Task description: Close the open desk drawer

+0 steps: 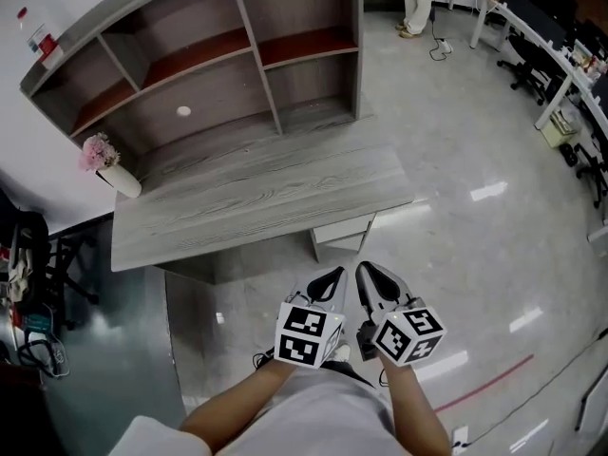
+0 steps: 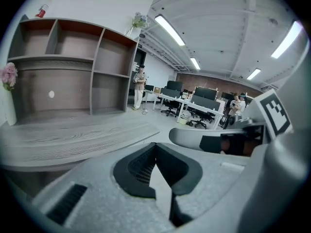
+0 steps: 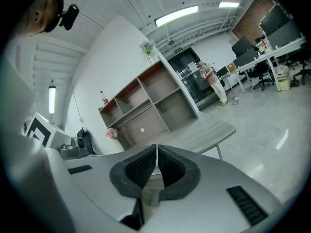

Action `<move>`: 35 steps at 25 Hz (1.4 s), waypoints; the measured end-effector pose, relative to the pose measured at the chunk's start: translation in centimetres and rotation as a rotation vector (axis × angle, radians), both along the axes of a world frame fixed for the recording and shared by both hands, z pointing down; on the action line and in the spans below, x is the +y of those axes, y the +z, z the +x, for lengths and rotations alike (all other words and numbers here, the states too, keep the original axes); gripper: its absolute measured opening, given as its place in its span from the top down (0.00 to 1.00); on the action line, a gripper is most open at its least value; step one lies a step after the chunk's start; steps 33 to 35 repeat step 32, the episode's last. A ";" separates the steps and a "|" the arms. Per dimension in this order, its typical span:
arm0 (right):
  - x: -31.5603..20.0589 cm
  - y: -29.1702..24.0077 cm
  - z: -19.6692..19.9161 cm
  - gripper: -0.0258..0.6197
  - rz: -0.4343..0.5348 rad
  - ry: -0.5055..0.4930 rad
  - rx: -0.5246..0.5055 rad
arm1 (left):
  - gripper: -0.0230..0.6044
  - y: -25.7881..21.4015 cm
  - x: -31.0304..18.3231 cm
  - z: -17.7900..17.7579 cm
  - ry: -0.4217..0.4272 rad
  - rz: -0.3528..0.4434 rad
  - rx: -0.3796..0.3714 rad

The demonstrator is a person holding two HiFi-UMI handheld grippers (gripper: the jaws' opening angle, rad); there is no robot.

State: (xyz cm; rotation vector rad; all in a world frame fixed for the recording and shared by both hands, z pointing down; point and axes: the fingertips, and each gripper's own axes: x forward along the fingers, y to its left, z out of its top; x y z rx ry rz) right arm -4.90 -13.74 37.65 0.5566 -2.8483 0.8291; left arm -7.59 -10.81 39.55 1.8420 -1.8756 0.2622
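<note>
**Both grippers shut and empty, held in front of the desk**

Our left gripper [image 1: 334,275] has its jaws together at the tips, with nothing between them. Our right gripper [image 1: 369,270] is the same, pads meeting and nothing held. In the head view the two sit side by side, close together, tips pointing towards the desk [image 1: 256,198]. Their marker cubes [image 1: 309,335] are nearest to us. Both are over bare floor [image 1: 494,255], clear of the desk's front edge and touching nothing.

The drawer [image 1: 344,232] is just beyond the tips, under the desk's front edge near its front right corner. Its pale front shows a little past that edge. We cannot tell whether it is fully home.

The desk top is bare grey wood grain. Shelves [image 1: 228,65] stand along its back edge, their compartments open. A white vase [image 1: 119,180] of pink flowers stands at the back left corner, beside the shelves' left end.

Farther off, past the shelves, a person [image 1: 416,3] stands on the floor. Office desks with chairs [image 1: 546,46] run along the right side of the room. A red line [image 1: 484,383] crosses the floor to our right.
</note>
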 end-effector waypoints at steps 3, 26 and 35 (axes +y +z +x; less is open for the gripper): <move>1.2 -1.3 0.9 0.95 0.064 -0.004 0.035 | 0.96 -1.5 0.7 0.8 -0.004 0.026 -0.017; 3.8 -2.2 2.3 0.96 0.193 -0.025 0.127 | 0.96 -3.6 2.7 2.3 -0.041 0.087 -0.066; 4.1 -2.1 2.5 0.96 0.189 -0.027 0.130 | 0.96 -3.3 3.0 2.6 -0.040 0.077 -0.063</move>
